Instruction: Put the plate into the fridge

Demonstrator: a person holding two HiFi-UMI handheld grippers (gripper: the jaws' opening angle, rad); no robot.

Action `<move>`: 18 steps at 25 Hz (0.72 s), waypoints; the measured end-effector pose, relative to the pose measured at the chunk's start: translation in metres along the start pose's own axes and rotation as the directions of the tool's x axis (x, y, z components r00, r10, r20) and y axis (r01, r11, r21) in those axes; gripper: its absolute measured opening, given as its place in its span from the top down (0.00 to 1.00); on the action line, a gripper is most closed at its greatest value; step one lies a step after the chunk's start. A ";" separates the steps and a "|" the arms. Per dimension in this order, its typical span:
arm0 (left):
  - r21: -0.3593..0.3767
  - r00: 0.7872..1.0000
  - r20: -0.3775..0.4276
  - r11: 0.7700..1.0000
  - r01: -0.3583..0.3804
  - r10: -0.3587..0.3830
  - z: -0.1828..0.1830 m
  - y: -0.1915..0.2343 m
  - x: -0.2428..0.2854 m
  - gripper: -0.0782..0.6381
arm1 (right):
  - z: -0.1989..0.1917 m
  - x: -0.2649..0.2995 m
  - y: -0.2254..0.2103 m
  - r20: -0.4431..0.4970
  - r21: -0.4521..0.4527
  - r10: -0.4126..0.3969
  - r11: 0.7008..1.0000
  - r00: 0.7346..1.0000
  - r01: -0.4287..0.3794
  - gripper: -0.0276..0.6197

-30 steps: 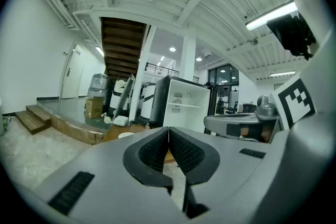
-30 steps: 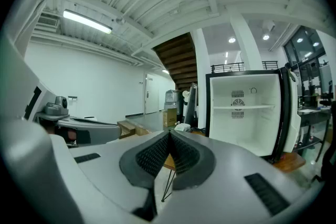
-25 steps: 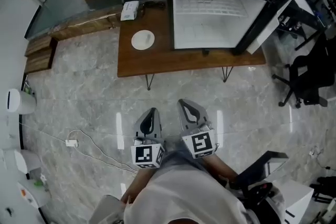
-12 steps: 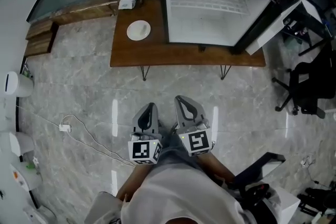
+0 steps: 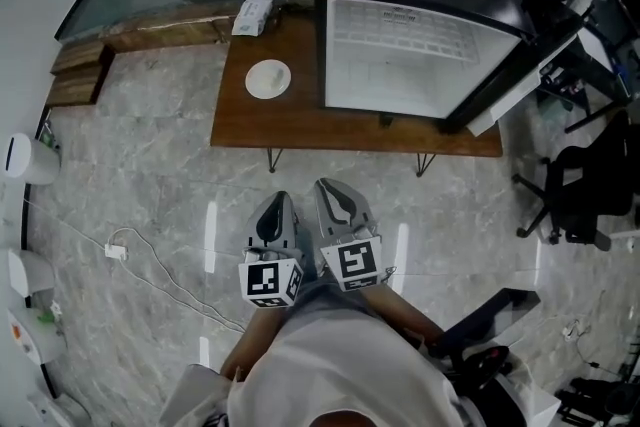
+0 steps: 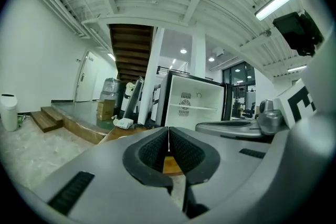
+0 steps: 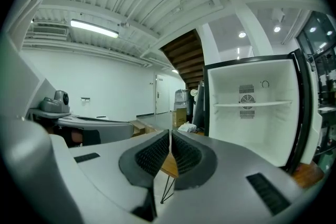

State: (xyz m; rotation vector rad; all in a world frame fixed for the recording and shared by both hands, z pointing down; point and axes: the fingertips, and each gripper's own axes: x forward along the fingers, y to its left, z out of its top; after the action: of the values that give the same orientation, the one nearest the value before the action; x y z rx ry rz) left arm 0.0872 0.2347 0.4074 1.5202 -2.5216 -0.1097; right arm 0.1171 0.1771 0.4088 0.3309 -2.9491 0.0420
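Note:
A small white plate (image 5: 268,79) lies on the left part of a low wooden table (image 5: 300,120). On the table's right part stands a black mini fridge (image 5: 420,55) with its white inside showing; its door (image 5: 520,45) hangs open to the right. In the right gripper view the fridge (image 7: 252,107) shows one shelf and nothing on it. Both grippers are held close to my body, well short of the table. My left gripper (image 5: 273,218) and right gripper (image 5: 338,202) are side by side, each shut with nothing between the pads.
A white box (image 5: 251,16) lies at the table's back left corner. A white cable and plug (image 5: 118,250) trail over the marble floor at left. A black office chair (image 5: 580,185) stands at right. Wooden steps (image 5: 75,85) are at the far left.
The view has shifted slightly and the table and fridge sit a little nearer. Both grippers have drifted left, still shut and side by side.

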 end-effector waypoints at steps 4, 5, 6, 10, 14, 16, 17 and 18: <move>-0.008 1.000 0.016 1.000 0.013 -0.013 0.013 0.025 0.050 0.86 | 0.009 0.058 -0.009 -0.012 -0.027 0.022 0.999 1.000 -0.022 0.93; -0.010 1.000 0.018 1.000 0.016 -0.016 0.016 0.034 0.066 0.86 | 0.010 0.076 -0.014 -0.019 -0.029 0.024 0.999 1.000 -0.024 0.93; -0.012 1.000 0.020 1.000 0.019 -0.019 0.020 0.046 0.083 0.86 | 0.011 0.094 -0.018 -0.025 -0.031 0.021 0.999 0.999 -0.022 0.93; -0.019 0.999 0.020 0.999 0.033 -0.032 0.035 0.102 0.157 0.86 | 0.019 0.179 -0.038 -0.038 -0.044 -0.005 0.999 0.999 0.003 0.93; -0.006 0.997 -0.028 0.997 0.072 -0.073 0.049 0.162 0.238 0.86 | 0.027 0.271 -0.055 -0.065 -0.022 -0.055 0.998 0.996 0.054 0.93; 0.008 0.994 -0.057 0.995 0.097 -0.096 0.054 0.191 0.278 0.86 | 0.030 0.317 -0.065 -0.083 -0.006 -0.081 0.997 0.993 0.080 0.93; 0.015 0.992 -0.072 0.994 0.107 -0.106 0.054 0.205 0.298 0.86 | 0.029 0.340 -0.070 -0.094 0.001 -0.092 0.996 0.991 0.092 0.93; 0.019 0.989 -0.088 0.993 0.118 -0.116 0.052 0.220 0.319 0.86 | 0.026 0.363 -0.076 -0.106 0.008 -0.103 0.994 0.989 0.104 0.93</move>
State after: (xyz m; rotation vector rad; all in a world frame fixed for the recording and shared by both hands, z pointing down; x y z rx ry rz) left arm -0.2590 0.0554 0.4335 1.6454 -2.3755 -0.0296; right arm -0.2185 0.0226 0.4474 0.4688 -2.8243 0.0639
